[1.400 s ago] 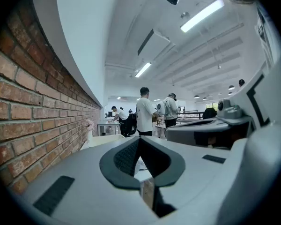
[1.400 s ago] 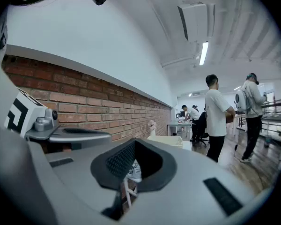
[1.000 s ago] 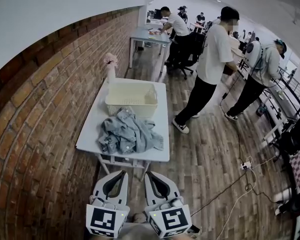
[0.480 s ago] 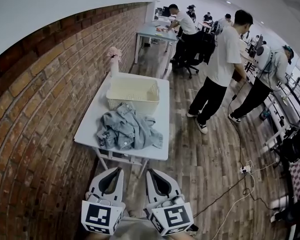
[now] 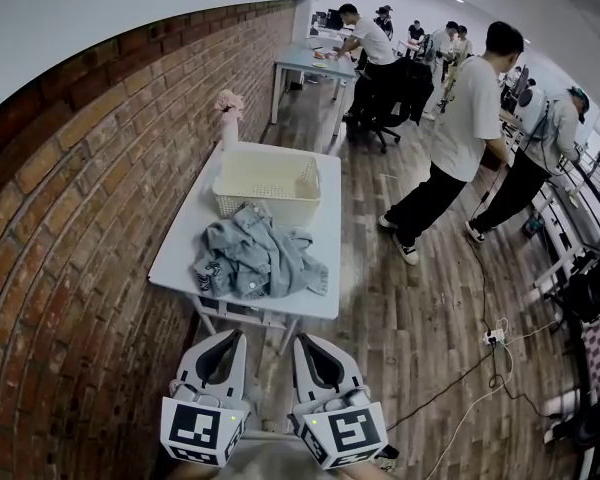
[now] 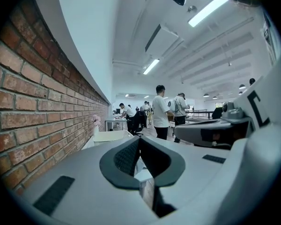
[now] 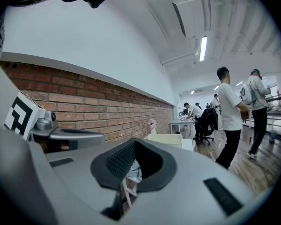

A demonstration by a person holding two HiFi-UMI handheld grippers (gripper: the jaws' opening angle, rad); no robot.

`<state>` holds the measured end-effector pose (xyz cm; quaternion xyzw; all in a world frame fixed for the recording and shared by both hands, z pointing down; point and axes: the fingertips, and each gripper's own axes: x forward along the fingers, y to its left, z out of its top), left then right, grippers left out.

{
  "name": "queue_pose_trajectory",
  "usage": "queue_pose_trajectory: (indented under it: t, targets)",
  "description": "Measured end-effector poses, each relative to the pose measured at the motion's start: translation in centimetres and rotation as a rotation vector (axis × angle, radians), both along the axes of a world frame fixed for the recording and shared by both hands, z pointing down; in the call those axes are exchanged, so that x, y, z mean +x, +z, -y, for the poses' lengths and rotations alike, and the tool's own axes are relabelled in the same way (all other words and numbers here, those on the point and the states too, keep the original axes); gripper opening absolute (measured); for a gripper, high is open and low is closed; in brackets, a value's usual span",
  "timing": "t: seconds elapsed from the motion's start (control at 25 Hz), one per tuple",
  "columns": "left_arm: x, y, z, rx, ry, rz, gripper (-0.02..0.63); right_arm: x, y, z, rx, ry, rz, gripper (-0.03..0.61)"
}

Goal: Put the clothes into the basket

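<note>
Crumpled clothes [image 5: 255, 260] and a cream basket [image 5: 265, 209] on one white tabletop [image 5: 178, 258].
The clothes are a single heap of faded grey-blue denim (folds and a collar-like flap show, with a dark patch at its left side), bunched across the near half of the tabletop and reaching close to the near edge and the right edge. The basket is rectangular pale plastic with slotted walls, standing upright with its open top up, across the far half of the tabletop. The heap's far side lies against the basket's near wall.
</note>
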<state>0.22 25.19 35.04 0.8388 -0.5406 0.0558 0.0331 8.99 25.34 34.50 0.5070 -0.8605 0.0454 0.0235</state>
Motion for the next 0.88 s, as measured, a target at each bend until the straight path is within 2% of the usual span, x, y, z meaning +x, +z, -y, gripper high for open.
queue_pose_trajectory:
  t: [0.28,0.88]
  targets:
    - [-0.9,0.4,2.2,0.0,0.0,-0.012,0.008,-0.4,0.0,2.2,0.007,0.013,-0.015,0.003]
    - [-2.2,2.0,8.1,-0.051,0.019,-0.014,0.008,-1.8,2.0,7.7,-0.046,0.032,-0.032,0.003]
